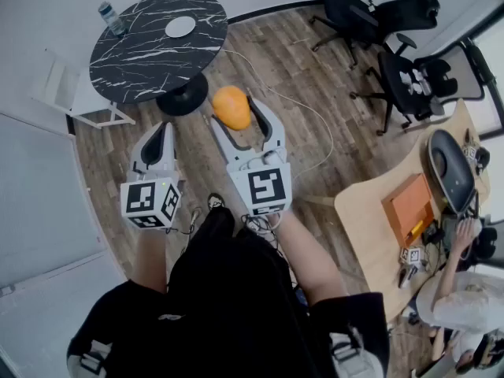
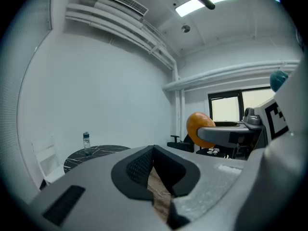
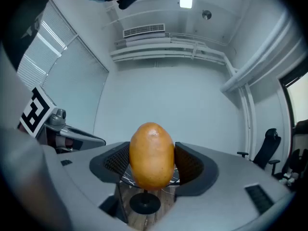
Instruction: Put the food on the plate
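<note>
**Orange food (image 1: 231, 107) sits in the right claw (image 1: 234, 109), off the desk (image 1: 150, 53)**

Orange and egg-shaped, the food is held by the right claw. The two pads press on its sides. It is up in the air over the wood floor (image 1: 315, 132), not over the desk yet.

In the right gripper view the food (image 3: 152, 153) stands tall. Its long way runs up and down, and its narrow end points up. The claw (image 3: 152, 163) grips it across the short way, about the middle.

The plate (image 1: 180, 27) is white and lies flat on the round black desk, close to the far edge. From the right claw it lies ahead and to the left, well apart. A bottle (image 1: 111, 18) stands at the desk's far left edge, away from the plate.

The left claw (image 1: 160, 136) is closed tight with nothing in it. It hangs near the desk's near edge, beside the right one.

I think the next move is a carry: the right hand must go forward and left, over the near edge, until the food is above the plate. The food looks as if it could roll, so it may be best to lay it on its side.
</note>
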